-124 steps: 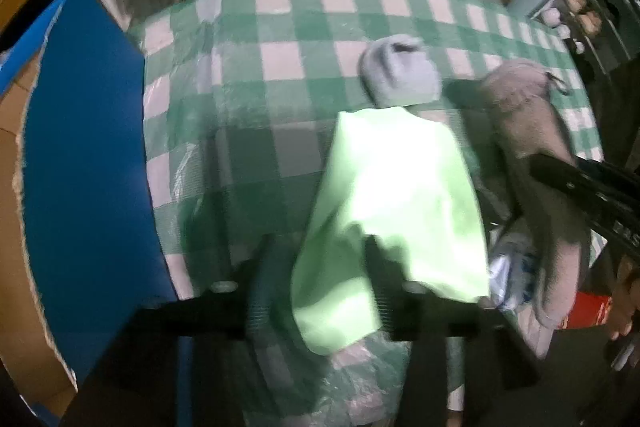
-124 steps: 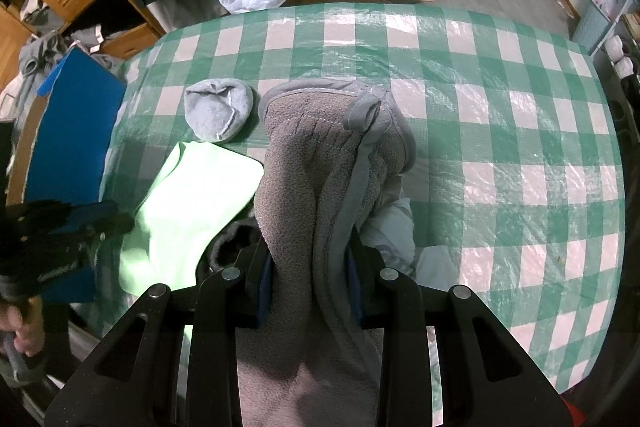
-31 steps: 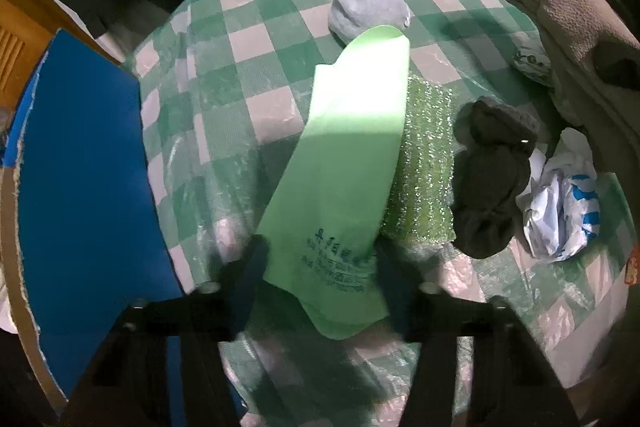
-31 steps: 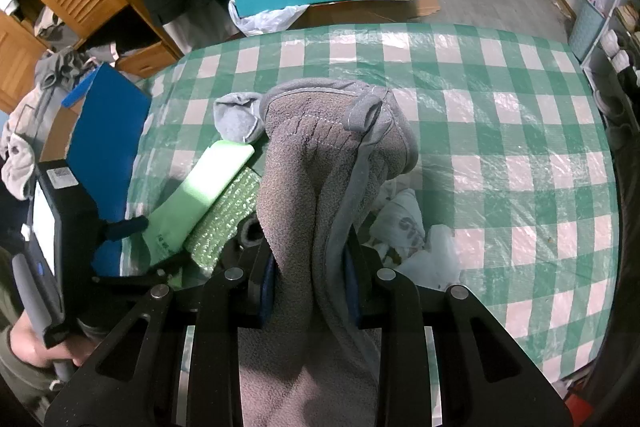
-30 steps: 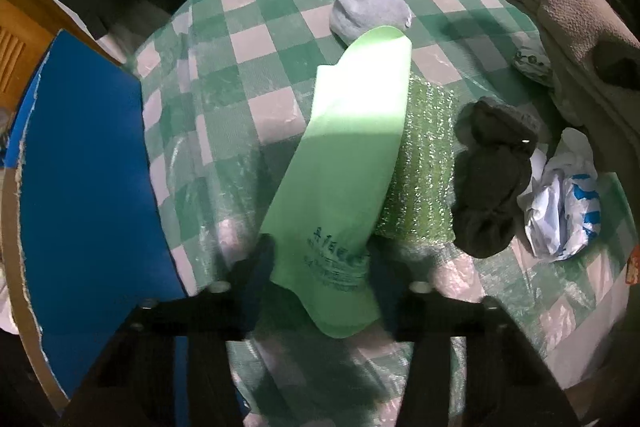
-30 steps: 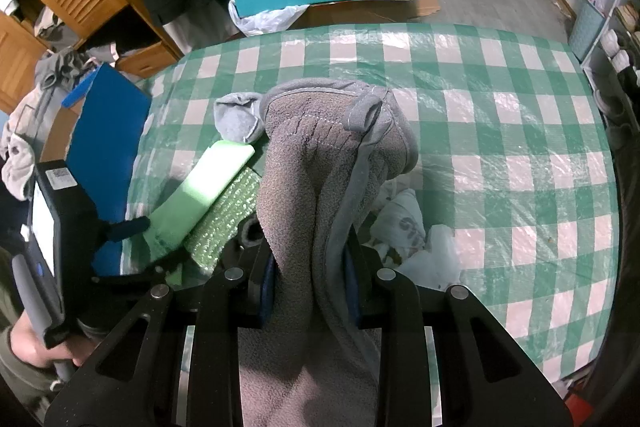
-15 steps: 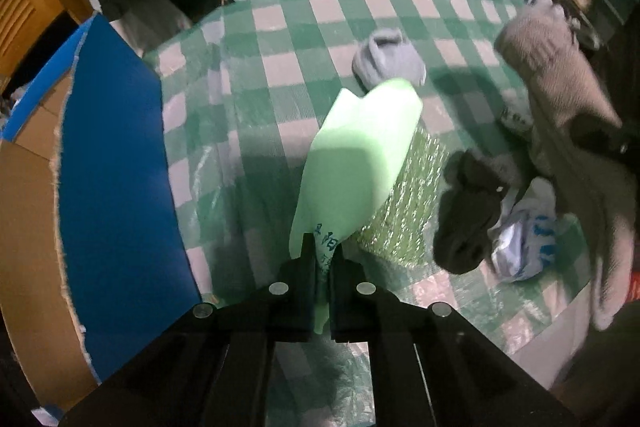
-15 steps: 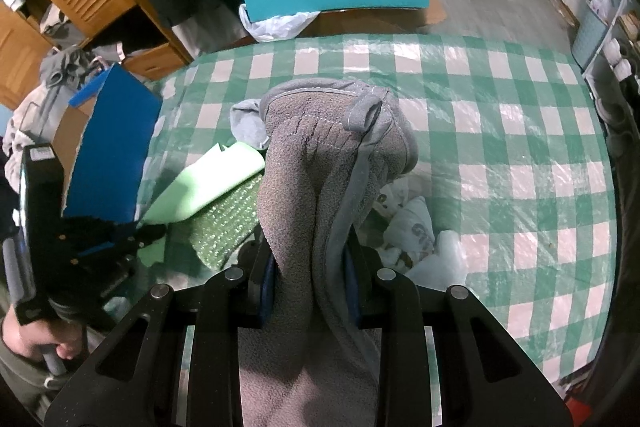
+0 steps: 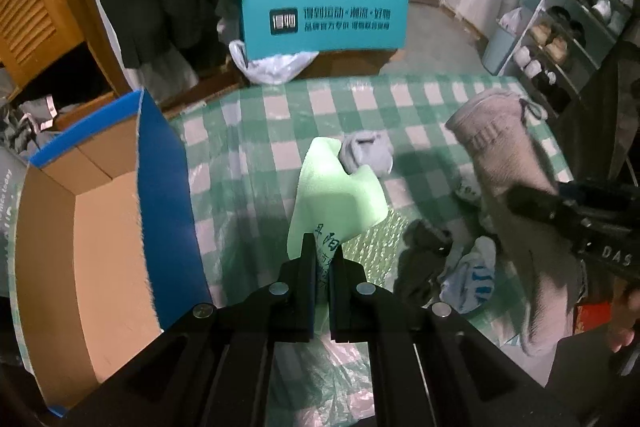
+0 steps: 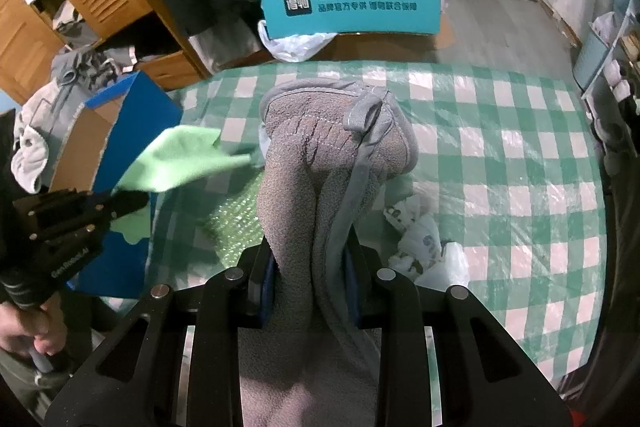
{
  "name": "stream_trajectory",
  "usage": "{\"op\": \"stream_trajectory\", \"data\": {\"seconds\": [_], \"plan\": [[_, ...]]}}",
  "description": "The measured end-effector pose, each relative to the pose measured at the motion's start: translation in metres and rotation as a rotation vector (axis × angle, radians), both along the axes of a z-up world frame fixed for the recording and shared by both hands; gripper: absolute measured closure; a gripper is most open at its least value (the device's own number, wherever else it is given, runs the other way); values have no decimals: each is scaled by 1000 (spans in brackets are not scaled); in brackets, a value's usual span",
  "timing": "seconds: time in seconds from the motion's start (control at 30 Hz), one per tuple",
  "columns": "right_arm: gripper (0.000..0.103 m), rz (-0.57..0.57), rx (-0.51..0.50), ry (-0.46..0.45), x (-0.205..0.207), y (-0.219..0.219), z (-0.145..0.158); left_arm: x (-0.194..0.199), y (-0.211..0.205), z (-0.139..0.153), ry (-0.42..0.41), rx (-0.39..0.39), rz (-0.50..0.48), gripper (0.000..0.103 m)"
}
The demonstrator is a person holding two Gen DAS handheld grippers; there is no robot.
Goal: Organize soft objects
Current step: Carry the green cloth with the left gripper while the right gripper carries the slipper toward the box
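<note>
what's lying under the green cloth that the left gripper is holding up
Under the lifted green cloth lies a piece of green bubble wrap on the checkered table, with a grey sock past its far edge. Anything further beneath is hidden by the cloth and the left gripper.

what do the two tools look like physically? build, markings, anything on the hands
Both are matte black, angular two-finger builds with round silver screw heads on the finger arms. The right tool has blue pads inside its fingers; its body reads "DAS" in pale letters in the left wrist view. The left tool has thin black fingers; white lettering on its side is too blurred to read. A bare hand grips its ribbed black handle. No cables visible.
</note>
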State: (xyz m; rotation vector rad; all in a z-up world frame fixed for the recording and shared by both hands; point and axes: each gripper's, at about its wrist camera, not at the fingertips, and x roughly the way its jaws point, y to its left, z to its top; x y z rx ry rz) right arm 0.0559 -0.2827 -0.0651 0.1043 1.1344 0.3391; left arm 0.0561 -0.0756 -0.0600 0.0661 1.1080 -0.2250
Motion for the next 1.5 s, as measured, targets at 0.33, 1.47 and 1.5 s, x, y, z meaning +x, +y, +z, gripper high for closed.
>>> {"op": "stream_trajectory", "data": {"seconds": [0.33, 1.47, 1.5], "plan": [[76, 34, 14, -45, -2, 22, 23, -11, 12, 29, -84, -2, 18, 99], [76, 224, 54, -101, 18, 178, 76, -50, 156, 66, -202, -18, 240, 99], [76, 231, 55, -99, 18, 183, 77, -50, 161, 65, -199, -19, 250, 99]]}}
